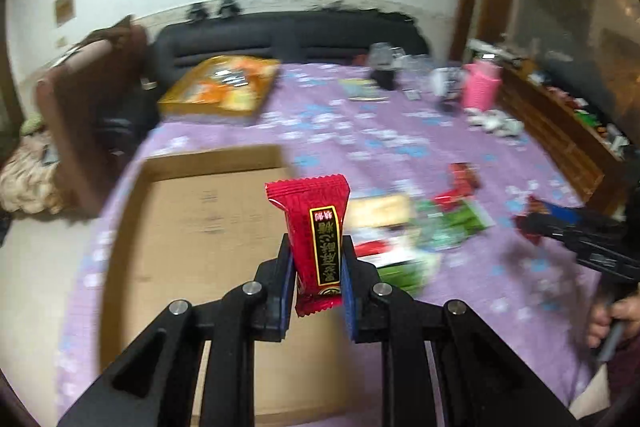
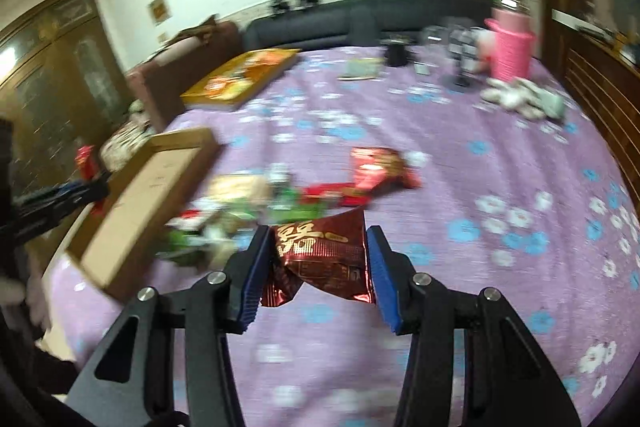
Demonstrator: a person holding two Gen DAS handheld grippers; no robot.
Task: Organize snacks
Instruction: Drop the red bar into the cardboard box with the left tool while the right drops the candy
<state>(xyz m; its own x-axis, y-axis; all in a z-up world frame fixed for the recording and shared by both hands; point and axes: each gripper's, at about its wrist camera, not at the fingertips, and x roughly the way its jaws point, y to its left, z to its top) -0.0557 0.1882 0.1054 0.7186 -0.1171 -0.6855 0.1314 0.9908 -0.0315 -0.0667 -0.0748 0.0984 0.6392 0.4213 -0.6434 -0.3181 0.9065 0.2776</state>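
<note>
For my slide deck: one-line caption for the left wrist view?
Left gripper lifts a red candy packet above the empty cardboard box on the purple floral cloth.

left gripper [image 1: 316,259] — fingers [image 1: 285,287] clamp red candy packet [image 1: 316,227] | above cardboard box [image 1: 192,219]

We saw a glossy red foil wrapper [image 1: 316,239], a crinkled shiny brown foil packet [image 2: 326,259], a matt cardboard box [image 1: 200,227], a printed purple cloth [image 2: 480,187] and ribbed blue pads [image 2: 380,267].
</note>
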